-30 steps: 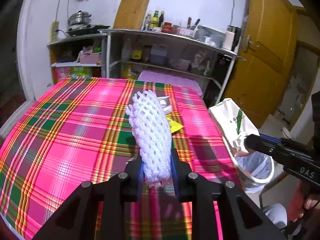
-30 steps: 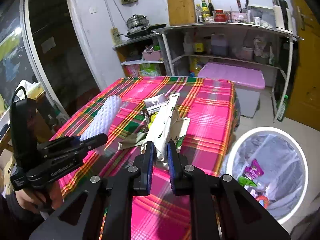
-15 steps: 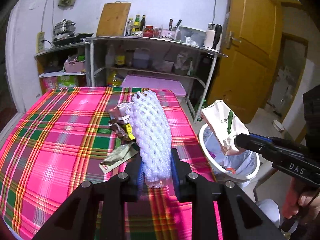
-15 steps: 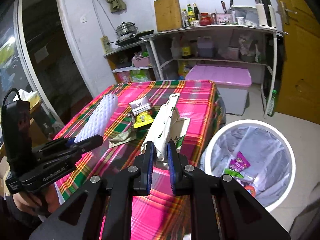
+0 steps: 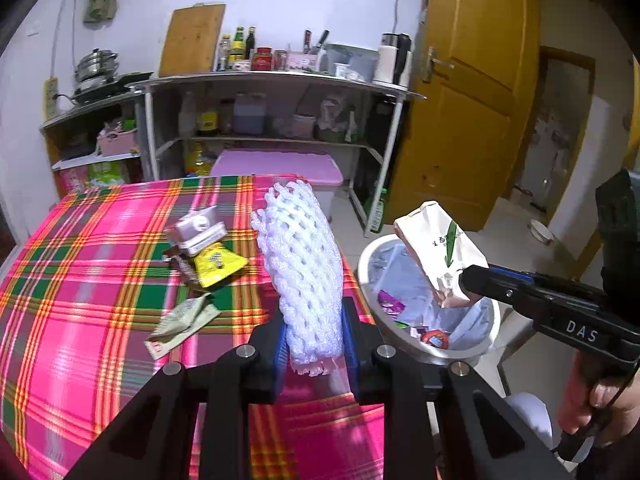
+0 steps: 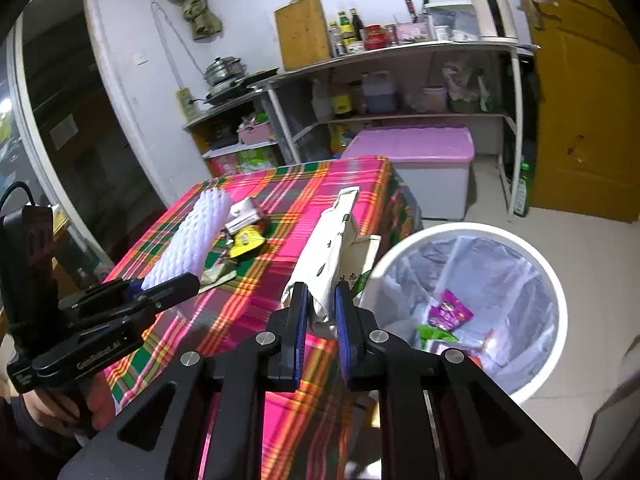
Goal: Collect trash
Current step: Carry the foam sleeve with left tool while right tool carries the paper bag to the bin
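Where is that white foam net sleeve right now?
The white foam net sleeve is pinched in the left hand-held gripper, held above the plaid tablecloth's right edge, just left of the white bin.

bin (image 6: 548,264): top wide open, nothing over it but the paper bag (image 5: 440,252) | surface (image 5: 80,280): left part bare, wrappers (image 5: 208,256) piled mid-way | floor (image 6: 592,232) past bin looks clear, maybe | shelf (image 5: 280,80) blocks the far side

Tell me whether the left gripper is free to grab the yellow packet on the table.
Probably not yet: the left gripper is shut on the white foam net, so the yellow packet, though unobstructed, must wait.
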Available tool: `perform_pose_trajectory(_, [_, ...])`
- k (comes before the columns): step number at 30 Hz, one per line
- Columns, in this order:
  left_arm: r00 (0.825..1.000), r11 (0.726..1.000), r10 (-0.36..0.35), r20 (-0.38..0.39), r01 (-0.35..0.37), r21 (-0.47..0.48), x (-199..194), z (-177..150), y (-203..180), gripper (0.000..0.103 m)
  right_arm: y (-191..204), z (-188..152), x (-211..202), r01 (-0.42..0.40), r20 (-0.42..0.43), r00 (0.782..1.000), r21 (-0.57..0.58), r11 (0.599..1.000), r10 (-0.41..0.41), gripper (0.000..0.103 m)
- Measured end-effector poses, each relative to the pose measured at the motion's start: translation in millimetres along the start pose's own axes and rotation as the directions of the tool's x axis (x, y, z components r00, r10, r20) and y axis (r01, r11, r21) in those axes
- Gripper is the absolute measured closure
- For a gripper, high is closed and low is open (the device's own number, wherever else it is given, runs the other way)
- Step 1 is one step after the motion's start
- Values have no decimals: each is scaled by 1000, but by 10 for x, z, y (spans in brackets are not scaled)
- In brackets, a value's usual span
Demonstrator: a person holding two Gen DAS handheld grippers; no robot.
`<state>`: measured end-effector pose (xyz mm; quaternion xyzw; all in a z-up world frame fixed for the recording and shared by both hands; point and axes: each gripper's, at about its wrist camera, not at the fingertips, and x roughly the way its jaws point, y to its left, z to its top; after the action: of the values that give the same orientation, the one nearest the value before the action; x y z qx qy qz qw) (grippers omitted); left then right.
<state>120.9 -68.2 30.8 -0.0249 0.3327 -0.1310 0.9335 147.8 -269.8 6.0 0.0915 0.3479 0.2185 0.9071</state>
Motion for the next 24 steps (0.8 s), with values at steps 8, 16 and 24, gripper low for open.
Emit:
perform_pose_trajectory(8, [997, 996, -74, -29, 75, 37, 245, 14, -265, 79, -346, -70, -36, 49, -9, 999, 65, 997, -48, 89])
perform_pose_trajectory(16, [985, 986, -142, -100, 149, 70, 611, 5, -537, 79, -679, -150, 26, 95, -46, 995, 128, 987, -90, 89])
perform_pose_trajectory(24, [968, 975, -188, -166, 204, 89, 966, -13, -746, 78, -931, -266, 115, 132, -97, 988, 178, 975, -116, 89])
